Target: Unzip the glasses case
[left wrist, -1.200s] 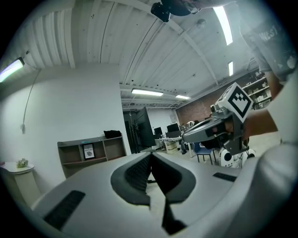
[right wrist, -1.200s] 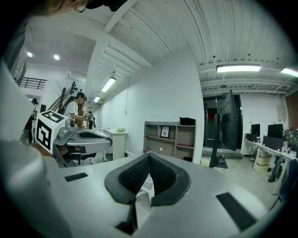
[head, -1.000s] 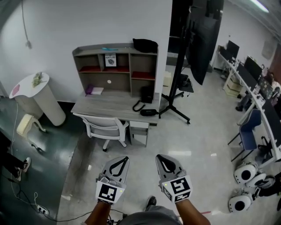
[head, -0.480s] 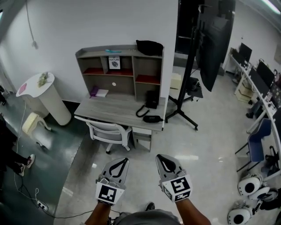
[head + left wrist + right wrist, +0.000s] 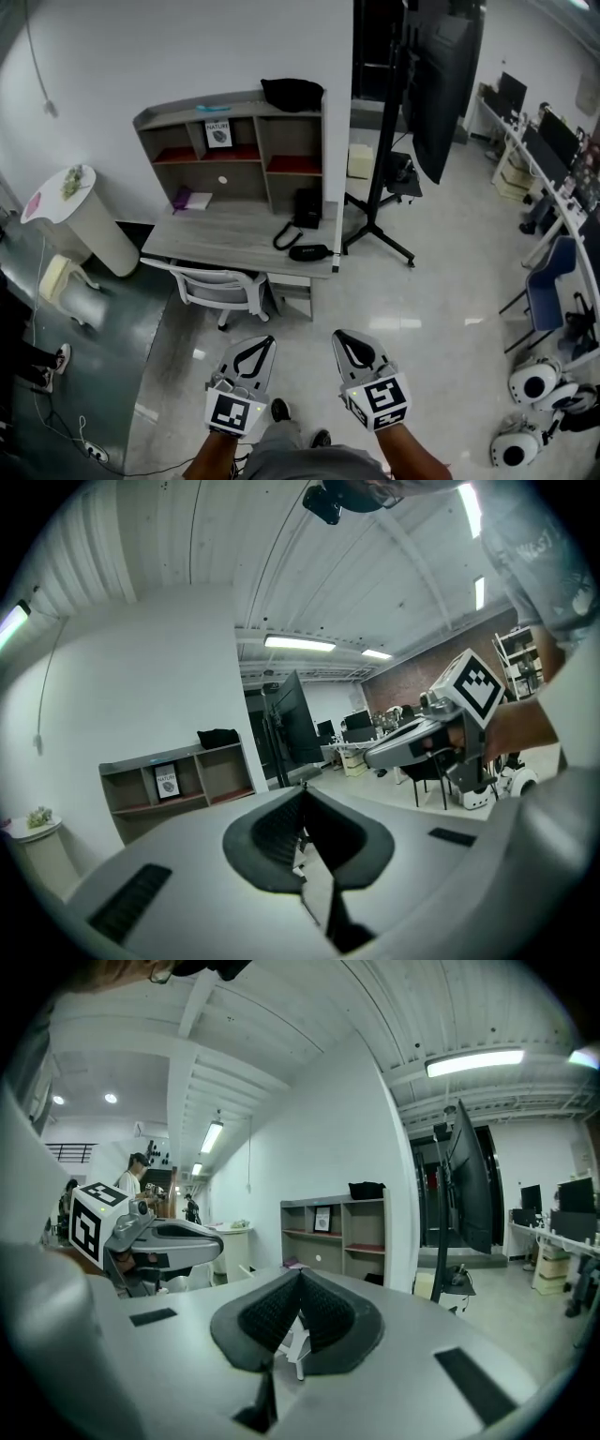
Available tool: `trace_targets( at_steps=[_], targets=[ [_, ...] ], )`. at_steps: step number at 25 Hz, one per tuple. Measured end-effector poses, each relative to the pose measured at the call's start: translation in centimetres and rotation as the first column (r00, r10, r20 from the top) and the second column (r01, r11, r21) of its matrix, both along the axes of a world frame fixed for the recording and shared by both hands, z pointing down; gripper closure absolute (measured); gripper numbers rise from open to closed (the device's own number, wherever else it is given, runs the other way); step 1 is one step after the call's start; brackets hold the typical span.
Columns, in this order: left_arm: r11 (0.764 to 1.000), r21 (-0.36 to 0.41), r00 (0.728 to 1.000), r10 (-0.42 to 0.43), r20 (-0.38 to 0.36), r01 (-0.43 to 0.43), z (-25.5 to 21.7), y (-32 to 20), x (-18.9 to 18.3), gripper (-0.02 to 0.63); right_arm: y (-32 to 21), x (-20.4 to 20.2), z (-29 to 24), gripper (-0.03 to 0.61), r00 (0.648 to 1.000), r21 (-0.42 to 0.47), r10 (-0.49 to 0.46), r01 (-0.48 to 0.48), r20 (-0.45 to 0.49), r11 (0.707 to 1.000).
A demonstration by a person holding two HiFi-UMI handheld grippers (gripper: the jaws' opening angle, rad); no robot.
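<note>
The pale floor spreads out ahead of our jaws on every side. Beyond and to the right of the right jaws stands the tall dark screen on its stand. It sits a little further left in the head view than a moment ago. Straight ahead, well apart from both pairs of jaws, is the table with its shelf unit against the white wall. Both have slid slightly left in the head view since the earlier pictures. The chair is tucked at the table's near edge, the nearest piece of furniture to the left jaws, though still well apart.

The left gripper and the right gripper hold the same spots low in the head view as before, side by side and pointing forward. Each gripper's own view shows its jaws pressed together with nothing between them.

A black bag lies on top of the shelf unit. A black boxy thing with a cord stands on the table just beyond the case.

The glasses case, a small black oval, lies near the table's right front corner. It is ahead of the gap between the two pairs of jaws, untouched and well apart from both. A shoe now shows just behind the left jaws, where a second ago we saw bare floor.
</note>
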State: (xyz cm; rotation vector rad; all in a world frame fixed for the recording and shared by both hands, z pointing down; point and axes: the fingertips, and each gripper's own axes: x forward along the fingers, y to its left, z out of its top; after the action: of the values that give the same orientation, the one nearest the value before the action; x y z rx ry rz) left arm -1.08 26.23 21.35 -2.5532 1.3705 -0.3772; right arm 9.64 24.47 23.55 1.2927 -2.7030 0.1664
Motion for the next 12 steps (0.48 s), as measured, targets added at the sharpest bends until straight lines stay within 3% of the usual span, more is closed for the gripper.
trace_targets(
  at_steps=[7, 12],
  targets=[
    [0.995, -0.006, 0.995, 0.095, -0.007, -0.095, 0.7, -5.2, 1.8, 0.615, -4.0, 1.7, 0.9, 0.568, 0.996, -0.023, 0.084, -0.084, -0.013, 0.996],
    [0.990, 0.003, 0.989, 0.144, -0.016, -0.144, 0.3, -10.1, 1.0, 0.615, -8.1, 1.4, 0.2, 0.568, 0.989, 0.001, 0.148, -0.148, -0.025, 0.989]
  ],
)
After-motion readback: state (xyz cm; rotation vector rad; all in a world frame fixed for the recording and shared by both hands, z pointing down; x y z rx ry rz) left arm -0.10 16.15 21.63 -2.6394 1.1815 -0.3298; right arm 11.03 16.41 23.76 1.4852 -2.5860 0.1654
